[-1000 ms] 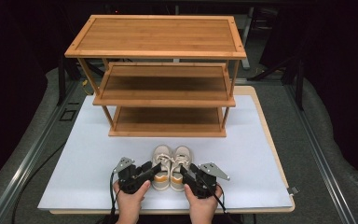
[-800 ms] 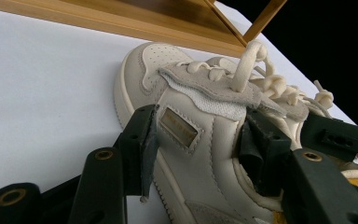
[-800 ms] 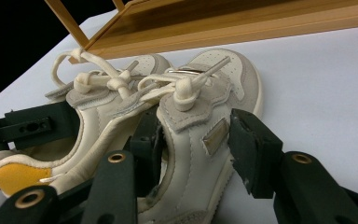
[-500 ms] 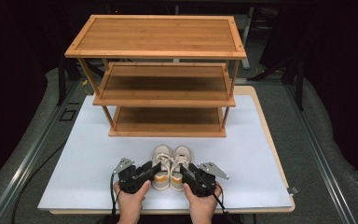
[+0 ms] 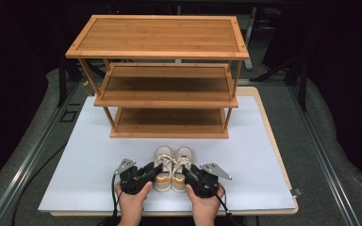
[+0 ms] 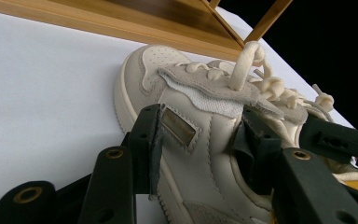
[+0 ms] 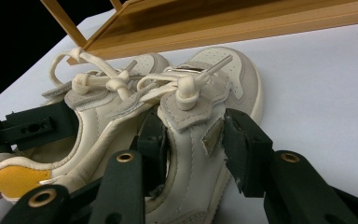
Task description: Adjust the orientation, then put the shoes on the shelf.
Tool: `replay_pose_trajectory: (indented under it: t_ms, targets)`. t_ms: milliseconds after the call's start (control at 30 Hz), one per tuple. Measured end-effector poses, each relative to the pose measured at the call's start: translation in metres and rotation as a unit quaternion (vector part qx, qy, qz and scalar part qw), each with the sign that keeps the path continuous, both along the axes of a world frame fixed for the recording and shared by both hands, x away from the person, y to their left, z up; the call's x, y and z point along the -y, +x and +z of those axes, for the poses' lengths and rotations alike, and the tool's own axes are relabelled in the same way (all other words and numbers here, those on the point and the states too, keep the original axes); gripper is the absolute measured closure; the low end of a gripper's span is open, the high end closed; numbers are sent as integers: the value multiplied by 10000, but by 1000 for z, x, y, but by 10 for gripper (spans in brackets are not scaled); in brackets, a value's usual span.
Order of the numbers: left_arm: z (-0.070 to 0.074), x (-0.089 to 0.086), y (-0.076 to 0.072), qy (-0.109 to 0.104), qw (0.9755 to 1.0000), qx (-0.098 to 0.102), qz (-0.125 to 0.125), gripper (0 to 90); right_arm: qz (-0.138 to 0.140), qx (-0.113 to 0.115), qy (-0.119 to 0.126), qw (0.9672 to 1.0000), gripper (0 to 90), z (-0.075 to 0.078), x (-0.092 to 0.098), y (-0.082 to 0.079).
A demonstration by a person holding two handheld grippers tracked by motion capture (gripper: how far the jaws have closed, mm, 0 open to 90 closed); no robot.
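- Your left gripper (image 5: 152, 170) has just been closing its jaws, and the left shoe (image 5: 163, 165) sits between them. In the left gripper view the pads (image 6: 154, 144) now lie against both sides of that shoe (image 6: 200, 140), so it looks pinched.
- Your right gripper (image 5: 186, 171) has just been closing too. In the right gripper view its jaws hug the right shoe (image 7: 200, 135), one pad on the outer side and one inside the opening by the tongue.
- Your hands are in the same spot as a second ago. Only the jaws are different.
- This likely means both shoes are now gripped and ready to be lifted, maybe to the shoe rack (image 5: 169, 101).
- The pair stands side by side near the front edge of the white mat (image 5: 66, 165), in the middle, toes pointing at the rack. The right shoe (image 5: 183, 165) touches the left one.
- The shoes are small, cream and soft-looking, with smooth leather sides, fuzzy grey patches, tiny holes on the toes and fat knotted laces (image 7: 121, 81). The heel lining (image 7: 9, 179) is yellow.
- The rack is smooth golden wood with three flat shelves and thin slanted legs.
- The mat is flat and plain.
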State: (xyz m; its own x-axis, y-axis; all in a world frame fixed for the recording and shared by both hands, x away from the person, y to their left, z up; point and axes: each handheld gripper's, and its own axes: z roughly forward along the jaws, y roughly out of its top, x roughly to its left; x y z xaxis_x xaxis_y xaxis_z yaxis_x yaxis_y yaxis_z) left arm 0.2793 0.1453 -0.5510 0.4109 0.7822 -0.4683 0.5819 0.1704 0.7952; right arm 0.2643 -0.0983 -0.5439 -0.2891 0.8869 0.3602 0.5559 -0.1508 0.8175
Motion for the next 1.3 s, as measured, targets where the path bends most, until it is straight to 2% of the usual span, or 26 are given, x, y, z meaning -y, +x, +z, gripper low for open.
replay_pose_trajectory:
  t_ms: [133, 333, 500, 667, 800, 1067, 1133, 1167, 1233, 1300]
  targets:
    - [0, -1, 1, 6, 10000, -12, -18, 562, 45, 14, 63, 10000, 608, 0, 1, 1]
    - [1, 0, 1, 42, 10000, -9, -14, 562, 13, 25, -36, 10000, 608, 0, 0, 0]
    - [2, -1, 1, 136, 9999, -10, -46, 562, 91, 41, -102, 9999, 603, 0, 0, 0]
    - [2, 0, 1, 124, 9999, -15, -38, 563, 104, 44, -51, 9999, 603, 0, 1, 1]
    - [3, -1, 1, 101, 9999, -37, -52, 565, 51, 44, -148, 9999, 606, 0, 0, 0]
    - [6, -2, 2, 113, 9999, -70, -40, 569, 96, 35, -47, 9999, 608, 1, -1, 0]
    - [7, -2, 2, 95, 9999, -52, -20, 569, 75, 65, -54, 9999, 608, 2, -2, 1]
    - [7, -2, 2, 89, 9999, -49, -19, 569, 42, 36, -151, 9999, 608, 4, -3, 1]
    - [9, -3, 3, 58, 10000, -68, -14, 569, 104, 69, -68, 9999, 608, 5, -3, 2]
    - [11, -4, 3, 33, 10000, -54, -1, 569, 120, 82, -84, 9999, 607, 7, -3, 2]
